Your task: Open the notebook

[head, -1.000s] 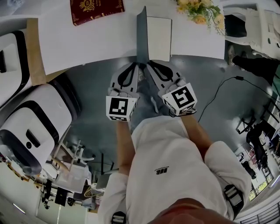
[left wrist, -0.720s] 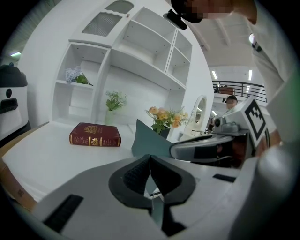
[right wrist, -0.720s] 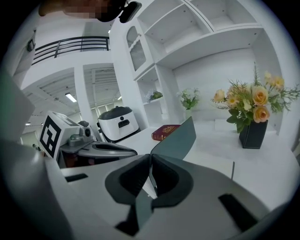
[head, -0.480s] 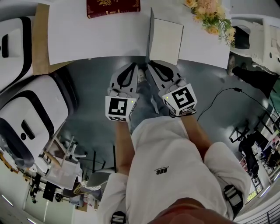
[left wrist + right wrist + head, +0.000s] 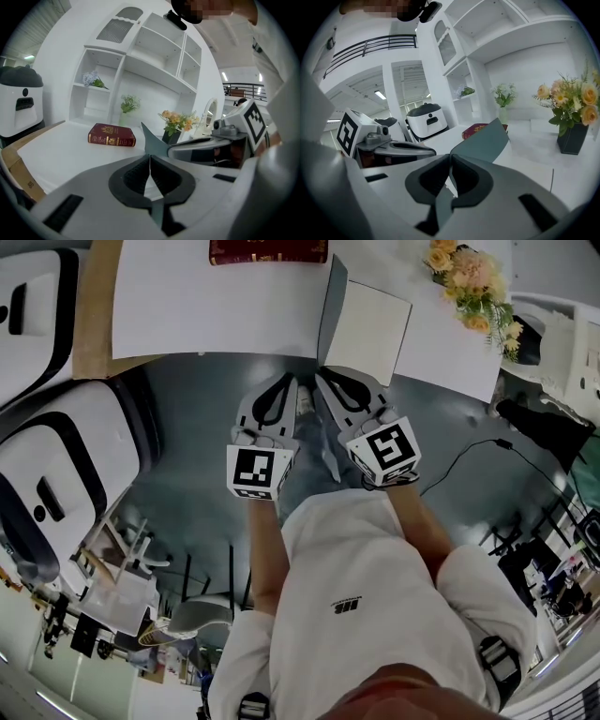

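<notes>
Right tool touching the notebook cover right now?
Touching. Right gripper view: the right tool is shut on the near corner of the cover, and the raised sheet runs straight out from between its tips.

Head view steeply downward; gripper views low across table [image 5: 216, 306], all sharing notebook [image 5: 370, 324].

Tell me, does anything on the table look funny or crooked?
Yes: the notebook's grey cover sticks up on edge instead of lying flat, beside its white page, near the front edge of the table. The red book and the flowers look fine.
</notes>
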### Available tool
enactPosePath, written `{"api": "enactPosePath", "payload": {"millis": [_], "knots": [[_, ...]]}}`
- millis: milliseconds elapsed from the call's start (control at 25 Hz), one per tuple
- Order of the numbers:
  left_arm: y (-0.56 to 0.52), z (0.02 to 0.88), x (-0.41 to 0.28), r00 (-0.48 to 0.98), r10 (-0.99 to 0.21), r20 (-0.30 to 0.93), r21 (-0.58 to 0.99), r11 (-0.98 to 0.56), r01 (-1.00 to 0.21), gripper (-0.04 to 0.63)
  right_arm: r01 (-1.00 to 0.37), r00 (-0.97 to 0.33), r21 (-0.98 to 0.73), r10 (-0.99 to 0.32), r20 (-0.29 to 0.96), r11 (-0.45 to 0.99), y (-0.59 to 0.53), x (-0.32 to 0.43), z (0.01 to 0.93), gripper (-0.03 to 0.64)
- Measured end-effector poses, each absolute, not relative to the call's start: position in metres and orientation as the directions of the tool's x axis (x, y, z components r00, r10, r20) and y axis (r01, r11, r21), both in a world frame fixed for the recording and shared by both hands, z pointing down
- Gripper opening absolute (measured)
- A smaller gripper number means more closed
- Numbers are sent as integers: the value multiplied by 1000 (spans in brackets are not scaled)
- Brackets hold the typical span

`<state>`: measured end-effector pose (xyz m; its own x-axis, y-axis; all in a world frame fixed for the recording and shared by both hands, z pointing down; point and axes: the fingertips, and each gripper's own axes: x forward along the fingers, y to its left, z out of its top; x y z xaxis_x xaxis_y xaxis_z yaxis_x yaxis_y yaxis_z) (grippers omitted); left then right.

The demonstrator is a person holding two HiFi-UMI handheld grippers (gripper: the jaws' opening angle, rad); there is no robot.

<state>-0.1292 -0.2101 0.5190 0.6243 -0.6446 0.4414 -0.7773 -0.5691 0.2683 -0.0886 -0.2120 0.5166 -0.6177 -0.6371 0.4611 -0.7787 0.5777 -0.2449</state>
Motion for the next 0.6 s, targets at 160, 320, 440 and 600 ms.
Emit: {"api": "enactPosePath", "payload": {"millis": [160,320,440,600], "knots": [[-212,521,-138,601,-666,441,262,-546,-796,0,-760,-640,-258,-619,456,596,-215,-98,521,11],[-215,524,-147,578,-684,445,257,-521,-814,0,-744,-657,-261,-601,455,616,-219,-109,527,11],[-218,524,-154,563,-696,446,256,-503,-825,0,-732,-668,-266,-587,456,627,-222,-116,530,11],[-220,526,-162,546,-707,451,254,-484,-837,0,-718,-681,-270,-568,462,642,-224,-125,535,11]]}}
